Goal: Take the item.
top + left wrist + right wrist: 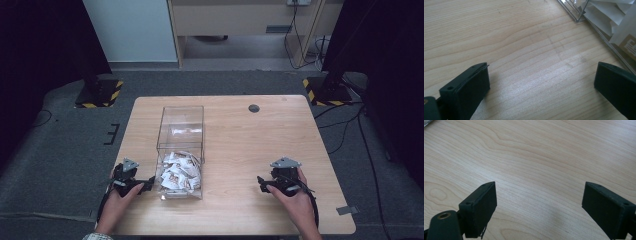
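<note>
Wooden tabletop (pixel 240 145) is carrying a clear box (pixel 181 131) left of centre, light crinkly sachets (pixel 179 172) piling at its near end, likely best pinched by an edge, while left claw (pixel 134 186) and right claw (pixel 265 184) are resting spread, empty.

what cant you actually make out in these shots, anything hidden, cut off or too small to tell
- Print on the white packets in the clear plastic box: too small in the high view; cut off by the top and right edges in the left gripper view.
- How many packets: they overlap in a heap.
- The small dark round thing on the wooden table: too small in the high view.
- Left gripper and right gripper: bodies cut off by the bottom edge.
</note>
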Demonstrator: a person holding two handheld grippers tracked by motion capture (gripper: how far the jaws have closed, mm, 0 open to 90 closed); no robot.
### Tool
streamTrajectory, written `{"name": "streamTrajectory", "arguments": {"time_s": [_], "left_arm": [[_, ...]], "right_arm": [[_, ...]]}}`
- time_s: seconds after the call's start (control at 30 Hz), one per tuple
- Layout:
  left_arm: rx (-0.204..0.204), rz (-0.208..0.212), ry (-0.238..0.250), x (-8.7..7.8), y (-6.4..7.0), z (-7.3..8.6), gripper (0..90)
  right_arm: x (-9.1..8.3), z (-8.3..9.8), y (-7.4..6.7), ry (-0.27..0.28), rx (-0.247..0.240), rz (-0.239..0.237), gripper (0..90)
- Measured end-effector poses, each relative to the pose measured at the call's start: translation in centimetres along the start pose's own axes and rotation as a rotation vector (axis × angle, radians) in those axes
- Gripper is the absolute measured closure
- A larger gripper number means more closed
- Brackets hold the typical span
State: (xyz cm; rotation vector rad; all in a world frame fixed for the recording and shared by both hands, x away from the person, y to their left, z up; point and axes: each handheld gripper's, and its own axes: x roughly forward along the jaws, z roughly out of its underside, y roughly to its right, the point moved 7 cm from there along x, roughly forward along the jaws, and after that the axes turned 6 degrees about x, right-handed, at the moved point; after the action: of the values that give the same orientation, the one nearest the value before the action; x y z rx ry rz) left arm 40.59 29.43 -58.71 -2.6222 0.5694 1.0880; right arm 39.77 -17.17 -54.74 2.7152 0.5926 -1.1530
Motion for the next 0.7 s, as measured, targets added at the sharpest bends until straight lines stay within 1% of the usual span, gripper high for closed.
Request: {"name": "streamTrajectory", "arguments": {"time_s": [0.13,0.17,0.23,0.3,0.33,0.5,0.7], "left_arm": [[0.000,0.000,0.000,0.0,0.0,0.0,0.0],[0.001,0.000,0.000,0.0,0.0,0.0,0.0],[0.000,0.000,0.000,0.0,0.0,0.0,0.0],[0.000,0.000,0.000,0.0,0.0,0.0,0.0],[0.000,0.000,0.000,0.0,0.0,0.0,0.0],[0.000,0.000,0.000,0.0,0.0,0.0,0.0],[0.000,0.000,0.000,0.0,0.0,0.0,0.0]], "right_arm": [[-0.2,-0.4,-0.2,-0.007,-0.007,0.001,13.5],[-0.2,-0.7,-0.3,-0.012,-0.022,0.005,13.9],[-0.3,-0.8,-0.5,-0.020,-0.037,0.004,14.2],[-0.3,-1.0,-0.6,-0.021,-0.039,0.006,14.3],[-0.4,-1.2,-0.7,-0.029,-0.047,0.003,15.0],[-0.6,-1.7,-1.1,-0.037,-0.056,-0.009,16.6],[-0.9,-2.4,-1.7,-0.036,-0.065,-0.026,19.2]]}}
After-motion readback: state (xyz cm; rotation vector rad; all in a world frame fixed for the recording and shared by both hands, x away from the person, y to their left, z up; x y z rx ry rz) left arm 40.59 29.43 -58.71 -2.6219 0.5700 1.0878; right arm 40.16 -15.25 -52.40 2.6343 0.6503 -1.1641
